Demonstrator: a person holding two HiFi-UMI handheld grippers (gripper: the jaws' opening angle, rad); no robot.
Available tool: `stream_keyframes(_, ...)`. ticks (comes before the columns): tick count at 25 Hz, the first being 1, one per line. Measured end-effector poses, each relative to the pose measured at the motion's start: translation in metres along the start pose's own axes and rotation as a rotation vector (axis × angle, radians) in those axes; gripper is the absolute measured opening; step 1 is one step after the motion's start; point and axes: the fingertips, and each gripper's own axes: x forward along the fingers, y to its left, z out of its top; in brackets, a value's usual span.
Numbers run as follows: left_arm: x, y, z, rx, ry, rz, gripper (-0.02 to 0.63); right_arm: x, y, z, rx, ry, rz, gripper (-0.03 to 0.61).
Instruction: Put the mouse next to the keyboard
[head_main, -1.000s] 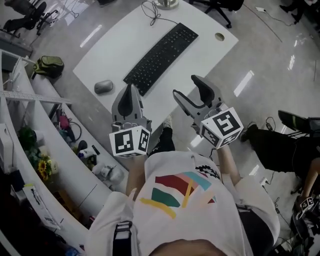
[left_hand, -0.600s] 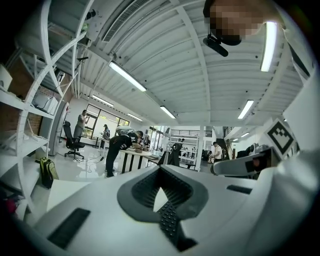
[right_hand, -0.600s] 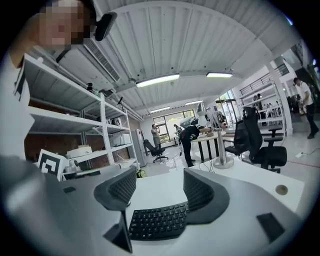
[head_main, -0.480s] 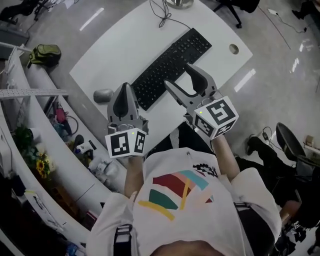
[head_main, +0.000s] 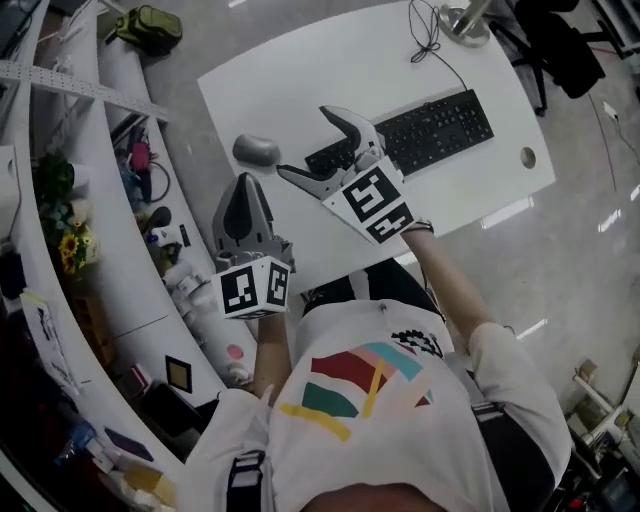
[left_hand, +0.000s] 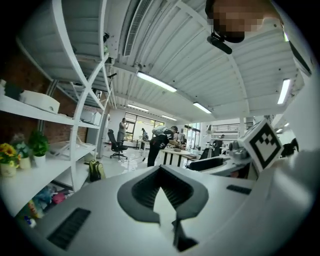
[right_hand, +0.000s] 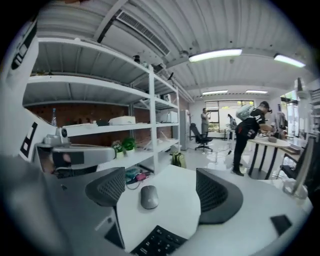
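A grey mouse lies on the white desk, left of the black keyboard and a short way apart from its left end. My right gripper hovers over the desk between the two; its jaws are opening, with nothing between them. In the right gripper view the mouse lies on the desk ahead of the right gripper, with the keyboard corner below. My left gripper is shut and empty by the desk's near edge. The left gripper points out over the room.
A stand base with a cable sits behind the keyboard, and a cable hole marks the desk's right end. White shelving with plants and clutter runs along the left. A green bag lies on the floor. People stand at far tables.
My right gripper has moved left over the desk, across the keyboard's left end toward the mouse, and its jaws have spread wider. The left gripper stays shut near the desk edge.
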Motion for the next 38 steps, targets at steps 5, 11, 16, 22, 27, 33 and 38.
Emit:
stream_keyframes(5, -0.029, 0.047, -0.011, -0.056, 0.001, 0.143, 0.043, 0.092, 0.045, -0.054, -0.162, 0.268, 0.251, 0.419)
stream_keyframes(11, -0.05, 0.081, -0.022, -0.105, -0.001, 0.228, 0.043, 0.157, 0.057, -0.1, -0.114, 0.504, 0.294, 0.417)
stream_keyframes(16, -0.06, 0.107, -0.031, -0.145, -0.013, 0.279, 0.043, 0.185, 0.056, -0.132, -0.109, 0.68, 0.309, 0.417)
stream_keyframes(22, -0.051, 0.117, -0.029, -0.171, -0.036, 0.273, 0.043, 0.199, 0.07, -0.141, -0.085, 0.713, 0.312, 0.414)
stream_keyframes(27, -0.04, 0.115, -0.027, -0.159, -0.027, 0.242, 0.043, 0.2, 0.045, -0.135, -0.139, 0.734, 0.207, 0.299)
stream_keyframes(33, -0.016, 0.098, -0.024, -0.144, -0.022, 0.192, 0.043, 0.199, 0.038, -0.131, -0.076, 0.657, 0.186, 0.296)
stream_keyframes(38, -0.001, 0.076, -0.013, -0.146, -0.038, 0.155, 0.043, 0.178, 0.017, -0.104, -0.047, 0.571, 0.147, 0.296)
